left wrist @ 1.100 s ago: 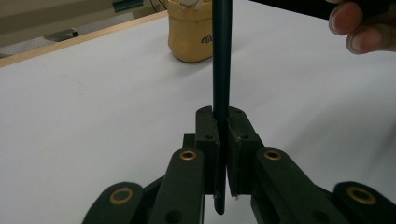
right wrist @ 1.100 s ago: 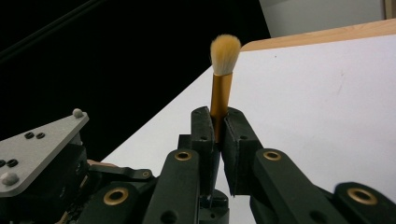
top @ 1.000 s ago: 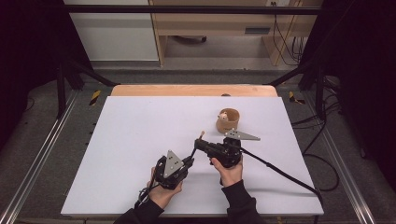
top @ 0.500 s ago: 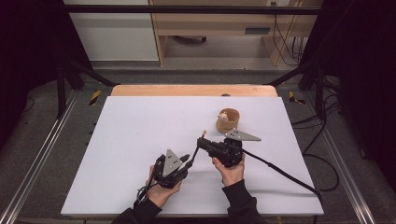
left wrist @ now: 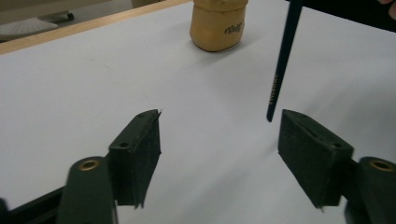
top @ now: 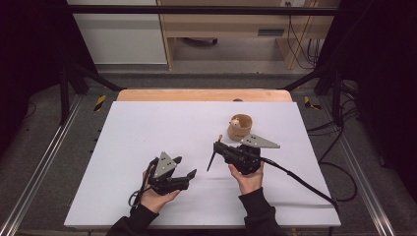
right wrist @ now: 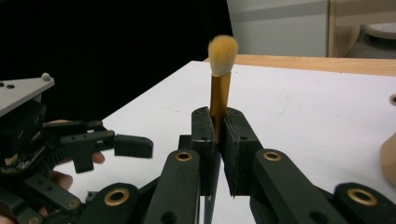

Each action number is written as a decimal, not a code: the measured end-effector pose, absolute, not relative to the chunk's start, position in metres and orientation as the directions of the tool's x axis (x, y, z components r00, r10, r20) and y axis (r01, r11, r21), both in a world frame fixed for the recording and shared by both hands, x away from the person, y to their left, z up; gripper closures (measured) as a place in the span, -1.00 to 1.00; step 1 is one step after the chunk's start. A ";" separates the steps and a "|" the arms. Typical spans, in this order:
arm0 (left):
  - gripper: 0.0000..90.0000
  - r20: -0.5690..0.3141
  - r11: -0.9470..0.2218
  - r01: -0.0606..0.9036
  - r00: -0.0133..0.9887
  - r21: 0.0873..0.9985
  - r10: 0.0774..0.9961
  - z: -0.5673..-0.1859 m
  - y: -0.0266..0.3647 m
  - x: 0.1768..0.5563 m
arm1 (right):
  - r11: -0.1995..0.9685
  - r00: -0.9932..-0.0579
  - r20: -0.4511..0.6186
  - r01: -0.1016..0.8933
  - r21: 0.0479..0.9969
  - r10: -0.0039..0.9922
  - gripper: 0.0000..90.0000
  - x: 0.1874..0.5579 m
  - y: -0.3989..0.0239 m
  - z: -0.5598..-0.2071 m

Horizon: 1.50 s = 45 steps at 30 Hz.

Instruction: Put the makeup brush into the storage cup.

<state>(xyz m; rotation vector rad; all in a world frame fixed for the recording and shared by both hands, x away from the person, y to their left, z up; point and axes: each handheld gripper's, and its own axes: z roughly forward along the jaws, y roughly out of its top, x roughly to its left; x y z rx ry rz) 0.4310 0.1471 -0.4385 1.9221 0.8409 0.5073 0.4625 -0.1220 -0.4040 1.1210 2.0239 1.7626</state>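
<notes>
A makeup brush [right wrist: 220, 93] with a tan tuft, gold ferrule and thin dark handle [top: 211, 161] stands nearly upright above the white table [top: 147, 128]. My right gripper [top: 219, 146] is shut on its ferrule, as the right gripper view [right wrist: 218, 126] shows. My left gripper [top: 185, 166] is open a short way to the left of the handle. In the left gripper view the handle's tip [left wrist: 275, 88] hangs just beyond the open gripper [left wrist: 224, 154], close to its right pad [left wrist: 310, 154]. A tan cup [top: 239, 127] stands behind the right gripper.
The tan cup [left wrist: 217, 23] holds something pale. A wooden strip [top: 201, 95] runs along the table's far edge, with a shelf unit [top: 231, 34] and cables on the floor beyond. Metal rails [top: 44, 162] flank the table.
My left gripper has drawn back to the left, away from the brush handle, and its jaws now stand apart. The right gripper has shifted slightly right with the brush.
</notes>
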 end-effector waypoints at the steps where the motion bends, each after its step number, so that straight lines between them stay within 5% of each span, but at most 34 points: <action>1: -0.39 0.001 -0.318 0.344 0.678 0.883 0.735 -0.439 0.147 0.431 | -0.015 -0.679 0.297 0.389 0.921 0.672 0.86 0.462 -0.123 -0.403; 16: -0.73 -0.023 -0.288 0.368 0.649 0.884 0.761 -0.425 0.182 0.436 | 0.016 -0.668 0.252 0.368 0.930 0.700 0.86 0.461 -0.143 -0.395; 45: -0.80 -0.037 -0.256 0.396 0.600 0.882 0.799 -0.418 0.223 0.446 | 0.044 -0.608 0.182 0.337 0.940 0.772 0.86 0.469 -0.183 -0.371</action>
